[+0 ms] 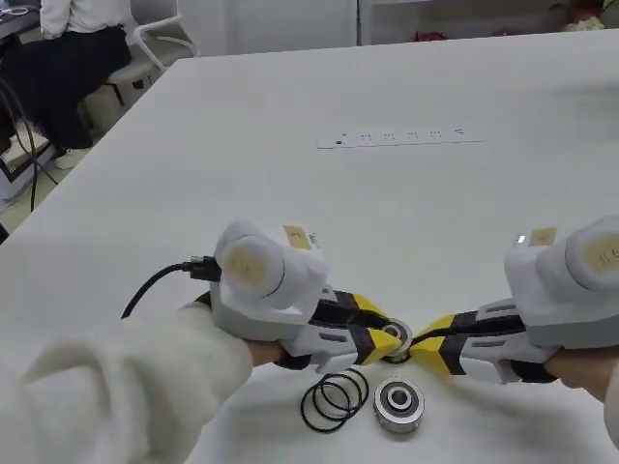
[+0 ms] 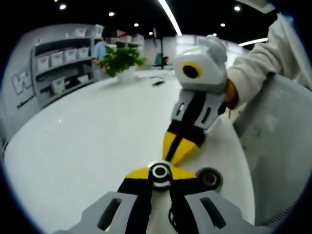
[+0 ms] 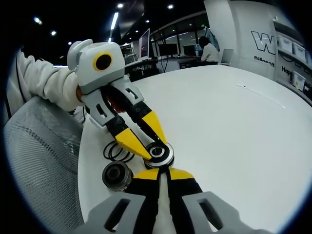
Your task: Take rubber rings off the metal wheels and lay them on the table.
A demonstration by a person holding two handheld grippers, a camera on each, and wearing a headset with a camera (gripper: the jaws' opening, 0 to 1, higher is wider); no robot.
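My left gripper (image 1: 389,338) is shut on a small metal wheel (image 1: 399,337) held just above the white table (image 1: 290,174); its yellow tips (image 2: 160,173) clamp the wheel (image 2: 160,170) from both sides. My right gripper (image 1: 423,350) comes in from the right, shut, with its tips (image 3: 163,174) against the wheel's (image 3: 160,153) dark rim. I cannot tell whether a ring is pinched. Several loose black rubber rings (image 1: 335,396) lie overlapped on the table near me. A second metal wheel (image 1: 398,402) lies flat beside them.
A white power strip (image 1: 398,137) lies across the middle of the table. A black cable (image 1: 155,284) trails from the left gripper. A person sits on a chair (image 1: 160,43) past the far left corner. Shelves and a plant (image 2: 122,57) stand beyond the table.
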